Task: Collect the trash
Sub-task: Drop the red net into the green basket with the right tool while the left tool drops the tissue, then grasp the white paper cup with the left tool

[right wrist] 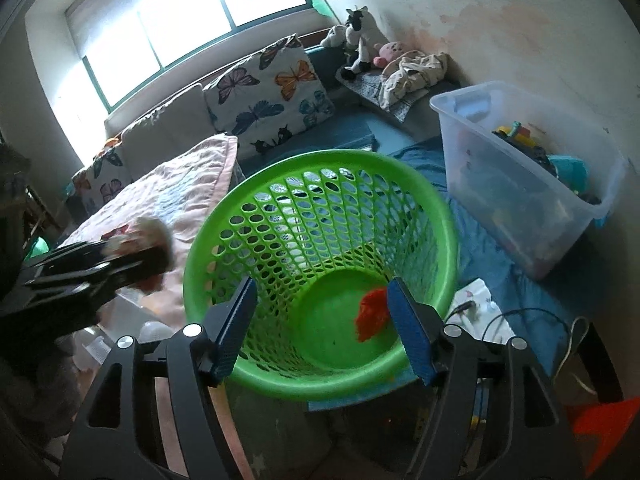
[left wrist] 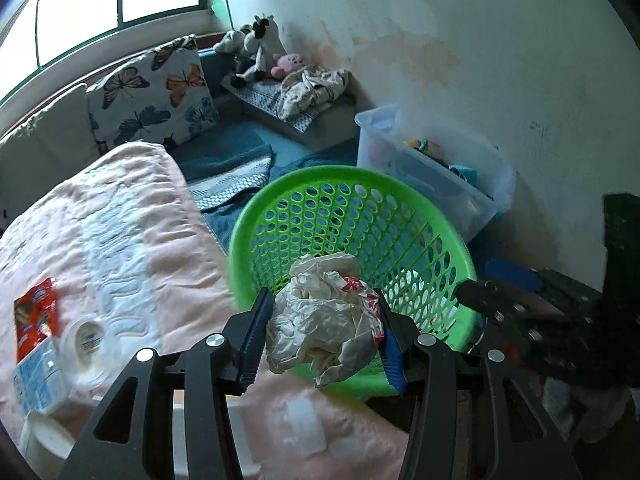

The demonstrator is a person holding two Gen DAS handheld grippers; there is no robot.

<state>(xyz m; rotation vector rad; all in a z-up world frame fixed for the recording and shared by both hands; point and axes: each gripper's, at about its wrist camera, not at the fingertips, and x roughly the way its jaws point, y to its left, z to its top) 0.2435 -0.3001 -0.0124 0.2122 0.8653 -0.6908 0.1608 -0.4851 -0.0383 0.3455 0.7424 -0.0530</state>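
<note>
My left gripper (left wrist: 322,320) is shut on a crumpled white plastic bag with red print (left wrist: 320,316), held at the near rim of the green perforated basket (left wrist: 348,176). In the right wrist view the left gripper (right wrist: 132,248) shows blurred at the left with the bag (right wrist: 150,228). My right gripper (right wrist: 320,316) is open and empty over the basket (right wrist: 224,220), where an orange-red wrapper (right wrist: 372,314) lies on the bottom. More trash lies on the pink blanket (left wrist: 132,208): a red packet (left wrist: 34,320), a blue-white carton (left wrist: 38,380) and a round lid (left wrist: 88,336).
A clear plastic bin (right wrist: 520,184) of toys stands right of the basket by the wall. Butterfly cushions (right wrist: 272,92) and plush toys (right wrist: 360,40) sit at the back. Cables (right wrist: 500,320) and a white cloth (right wrist: 476,300) lie on the blue sheet.
</note>
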